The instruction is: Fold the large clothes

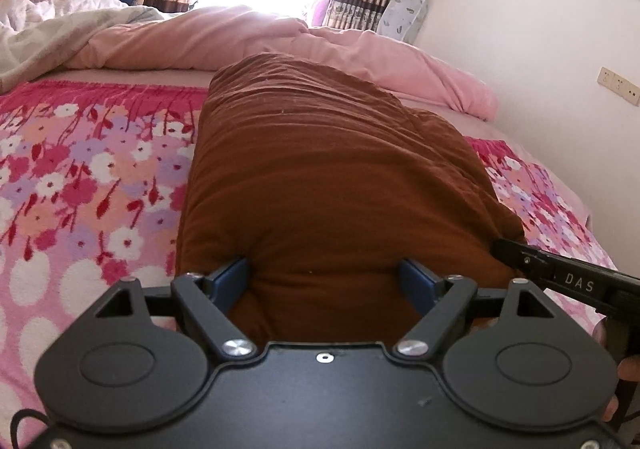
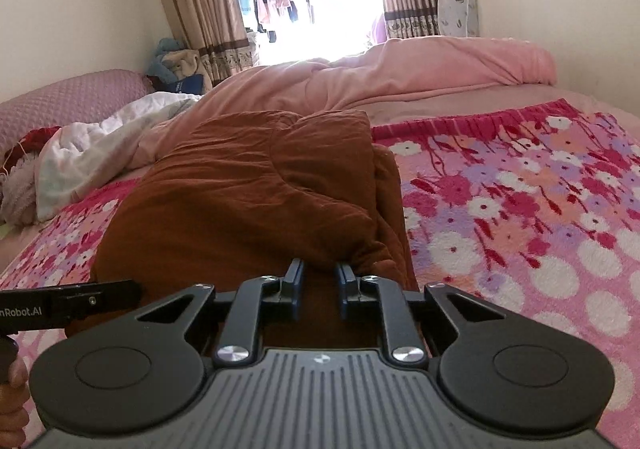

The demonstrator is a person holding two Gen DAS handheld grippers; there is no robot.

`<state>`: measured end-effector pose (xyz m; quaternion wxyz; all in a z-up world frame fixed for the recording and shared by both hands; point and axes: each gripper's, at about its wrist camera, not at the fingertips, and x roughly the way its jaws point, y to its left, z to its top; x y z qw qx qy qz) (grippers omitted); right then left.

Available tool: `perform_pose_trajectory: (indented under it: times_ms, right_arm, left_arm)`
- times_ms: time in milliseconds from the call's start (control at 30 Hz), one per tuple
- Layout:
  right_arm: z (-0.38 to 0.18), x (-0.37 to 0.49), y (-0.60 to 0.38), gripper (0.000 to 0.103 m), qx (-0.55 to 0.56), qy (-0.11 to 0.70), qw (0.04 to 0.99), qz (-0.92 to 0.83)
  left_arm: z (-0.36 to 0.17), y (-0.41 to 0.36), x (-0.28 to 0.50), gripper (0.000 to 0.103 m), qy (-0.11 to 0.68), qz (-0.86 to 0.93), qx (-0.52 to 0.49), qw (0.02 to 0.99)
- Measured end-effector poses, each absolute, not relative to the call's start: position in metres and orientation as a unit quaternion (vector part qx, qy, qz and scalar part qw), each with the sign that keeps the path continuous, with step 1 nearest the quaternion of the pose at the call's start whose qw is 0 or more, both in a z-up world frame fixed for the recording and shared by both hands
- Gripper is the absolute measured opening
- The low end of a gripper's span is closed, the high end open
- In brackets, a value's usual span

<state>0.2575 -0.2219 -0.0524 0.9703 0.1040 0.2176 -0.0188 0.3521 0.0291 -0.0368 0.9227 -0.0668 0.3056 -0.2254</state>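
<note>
**A:** What's in front of you?

**B:** A bed (image 1: 552,169) with a flowered blanket (image 1: 80,177) spread over it. The brown padded coat (image 1: 320,169) lies on that blanket, already folded into a long thick bundle running away from me. Beyond the coat's far end sits a heap of pink quilt (image 1: 248,37).

**A:** How will the coat handle?

**B:** Soft, puffy and springy, I'd judge; light for its bulk, and likely to spring open if let go. Best taken at the near edge, pinching through all the layers.

**A:** And your hands?

**B:** Both tilt downward at the coat's near end. My left fingers (image 1: 326,279) stand wide, one either side of a fat bulge of the coat; the blue pads lie against the cloth, but they are not squeezing it. My right fingers (image 2: 319,281), nearer the coat's right side, are drawn in to a narrow gap with brown cloth between them; whether they truly pinch it I cannot tell.
</note>
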Motion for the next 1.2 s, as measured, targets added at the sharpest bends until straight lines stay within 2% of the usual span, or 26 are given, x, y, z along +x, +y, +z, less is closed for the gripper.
perform_pose_trajectory:
  times_ms: [100, 267, 433, 633, 833, 1067, 1200]
  right_arm:
    - [-0.047, 0.256, -0.22, 0.02, 0.097, 0.22, 0.97, -0.021]
    - [-0.021, 0.257, -0.217, 0.031, 0.091, 0.214, 0.973, -0.008]
    - [0.007, 0.279, -0.212, 0.032, 0.078, 0.187, 0.979, -0.011]
    - [0.006, 0.338, -0.218, 0.032, 0.081, 0.218, 0.972, -0.032]
    - [-0.029, 0.375, -0.232, 0.028, 0.093, 0.274, 0.956, -0.044]
    - [-0.048, 0.379, -0.232, 0.027, 0.094, 0.269, 0.958, -0.043]
    - [-0.041, 0.373, -0.23, 0.028, 0.087, 0.263, 0.96, -0.041]
  left_arm:
    - [-0.022, 0.03, 0.349, 0.081, 0.301, -0.224, -0.06, 0.925]
    - [0.018, 0.035, 0.363, 0.082, 0.261, -0.22, -0.062, 0.938]
    - [0.037, 0.028, 0.399, 0.082, 0.249, -0.213, -0.054, 0.943]
    - [0.007, 0.012, 0.45, 0.082, 0.306, -0.211, -0.058, 0.926]
    - [-0.018, 0.003, 0.462, 0.087, 0.305, -0.207, -0.041, 0.928]
    - [-0.027, 0.004, 0.467, 0.088, 0.308, -0.208, -0.042, 0.927]
    - [-0.014, 0.009, 0.46, 0.086, 0.302, -0.207, -0.045, 0.93]
